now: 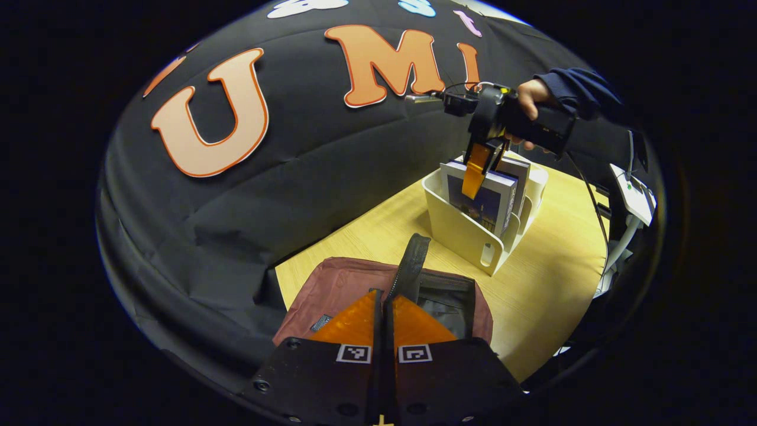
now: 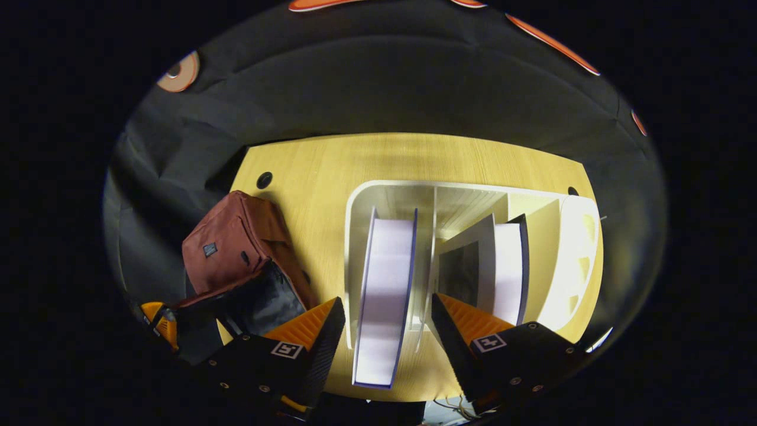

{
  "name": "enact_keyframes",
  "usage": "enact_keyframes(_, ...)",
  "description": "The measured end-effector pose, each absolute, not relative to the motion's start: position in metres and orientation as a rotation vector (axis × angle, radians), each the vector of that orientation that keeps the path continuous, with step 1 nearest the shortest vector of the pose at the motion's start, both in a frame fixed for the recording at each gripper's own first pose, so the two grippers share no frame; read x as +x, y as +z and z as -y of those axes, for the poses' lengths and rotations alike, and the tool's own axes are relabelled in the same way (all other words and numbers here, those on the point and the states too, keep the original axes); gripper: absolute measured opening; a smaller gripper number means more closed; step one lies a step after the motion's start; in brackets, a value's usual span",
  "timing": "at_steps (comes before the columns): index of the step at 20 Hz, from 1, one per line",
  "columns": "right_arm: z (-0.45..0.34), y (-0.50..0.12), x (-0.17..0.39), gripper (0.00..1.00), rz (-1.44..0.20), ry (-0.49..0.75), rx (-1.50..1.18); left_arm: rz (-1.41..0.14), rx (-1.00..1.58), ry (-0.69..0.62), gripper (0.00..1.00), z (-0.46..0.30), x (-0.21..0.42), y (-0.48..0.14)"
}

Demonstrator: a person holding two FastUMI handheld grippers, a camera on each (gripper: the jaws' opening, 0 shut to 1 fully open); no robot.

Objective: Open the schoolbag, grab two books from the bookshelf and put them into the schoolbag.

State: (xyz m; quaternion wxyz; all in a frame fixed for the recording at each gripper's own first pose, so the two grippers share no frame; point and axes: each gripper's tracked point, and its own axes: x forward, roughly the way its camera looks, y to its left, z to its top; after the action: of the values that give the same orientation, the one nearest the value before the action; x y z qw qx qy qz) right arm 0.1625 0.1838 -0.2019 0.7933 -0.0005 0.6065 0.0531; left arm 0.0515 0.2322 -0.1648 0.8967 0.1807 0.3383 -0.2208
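Now taking the first book (image 2: pixel 383 296): right gripper (image 2: pixel 387 331) spread wide astride it.
I judge it rigid, fairly heavy; pinch mid-covers. Left gripper (image 1: pixel 384 313) clenched on schoolbag (image 1: pixel 349 284) strap (image 1: pixel 411 266).

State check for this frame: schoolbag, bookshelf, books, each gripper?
schoolbag: open, its flap pinched and held up.
bookshelf: upright on the table, books inside.
book: standing in its slot, between open fingers, ungripped.
left gripper: shut on the flap.
right gripper: open, straddling the book.
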Motion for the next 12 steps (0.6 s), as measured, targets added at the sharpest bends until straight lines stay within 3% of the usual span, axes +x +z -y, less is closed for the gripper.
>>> enact_keyframes(3,-0.176,-0.215,0.161,0.75,-1.368,0.067,-0.033,-0.703,0.364,-0.458,0.03,-0.234,0.050,-0.167)
enact_keyframes(4,-0.177,-0.217,0.162,0.58,-1.375,0.051,-0.045,-0.701,0.362,-0.459,0.03,-0.234,0.050,-0.169)
enact_keyframes(7,-0.173,-0.225,0.157,0.45,-1.420,0.019,-0.072,-0.706,0.357,-0.460,0.02,-0.233,0.050,-0.173)
enact_keyframes(8,-0.176,-0.225,0.157,0.34,-1.420,0.026,-0.070,-0.707,0.355,-0.460,0.02,-0.233,0.048,-0.175)
enact_keyframes(9,-0.176,-0.225,0.154,0.41,-1.431,0.030,-0.068,-0.703,0.353,-0.462,0.03,-0.232,0.048,-0.175)
enact_keyframes(12,-0.177,-0.213,0.148,0.39,-1.422,0.039,-0.069,-0.706,0.354,-0.461,0.02,-0.233,0.047,-0.177)
